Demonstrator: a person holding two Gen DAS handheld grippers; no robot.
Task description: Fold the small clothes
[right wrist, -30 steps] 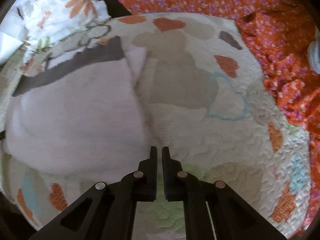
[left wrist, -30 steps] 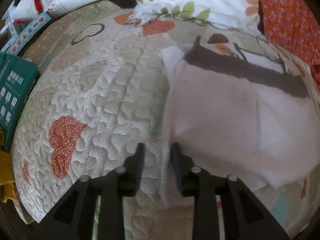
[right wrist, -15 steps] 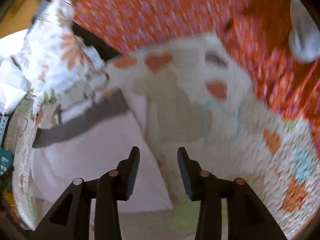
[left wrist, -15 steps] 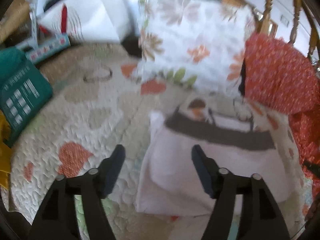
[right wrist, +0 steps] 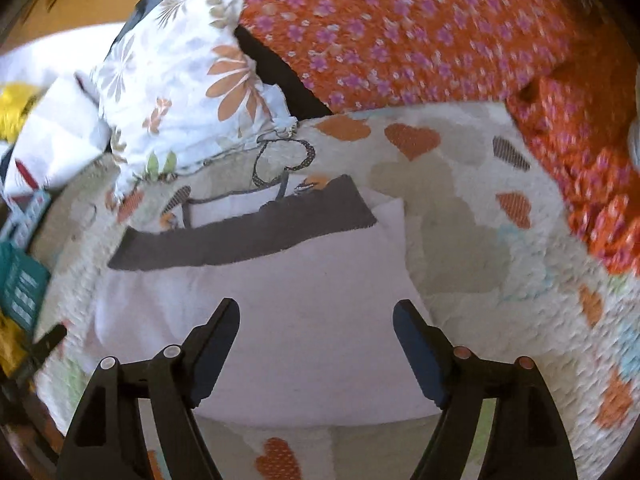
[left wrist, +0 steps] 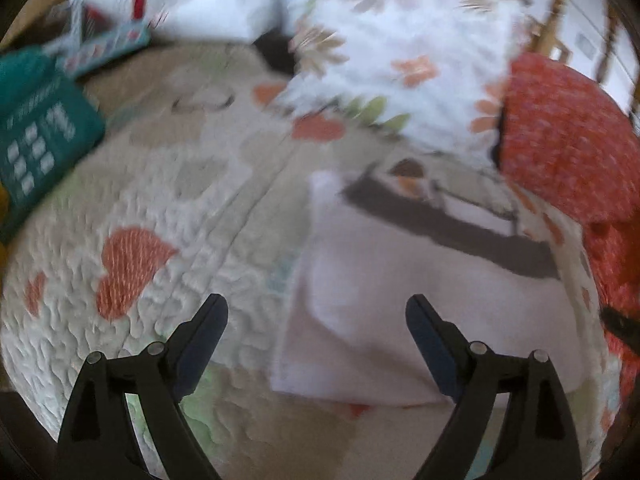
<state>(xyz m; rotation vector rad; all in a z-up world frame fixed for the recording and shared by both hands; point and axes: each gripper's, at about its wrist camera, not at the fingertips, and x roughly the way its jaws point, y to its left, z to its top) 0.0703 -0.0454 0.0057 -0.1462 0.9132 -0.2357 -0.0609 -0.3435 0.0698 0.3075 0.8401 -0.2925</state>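
A folded pale pink garment (left wrist: 420,280) with a dark grey band (left wrist: 448,224) along its far edge lies flat on the quilted bed cover (left wrist: 168,216). It also shows in the right wrist view (right wrist: 280,300), with the grey band (right wrist: 240,236) at its far side. My left gripper (left wrist: 316,316) is wide open and empty, raised above the garment's near left corner. My right gripper (right wrist: 316,320) is wide open and empty, raised above the garment's near edge.
A white floral pillow (left wrist: 400,52) and an orange floral cloth (left wrist: 568,136) lie behind the garment; both also show in the right wrist view (right wrist: 180,80) (right wrist: 420,28). A teal box (left wrist: 36,144) sits at the left edge of the bed.
Both grippers went from shut or nearly shut at the garment's edges to wide open. Both lifted up and back from the garment, which now lies released on the quilt.
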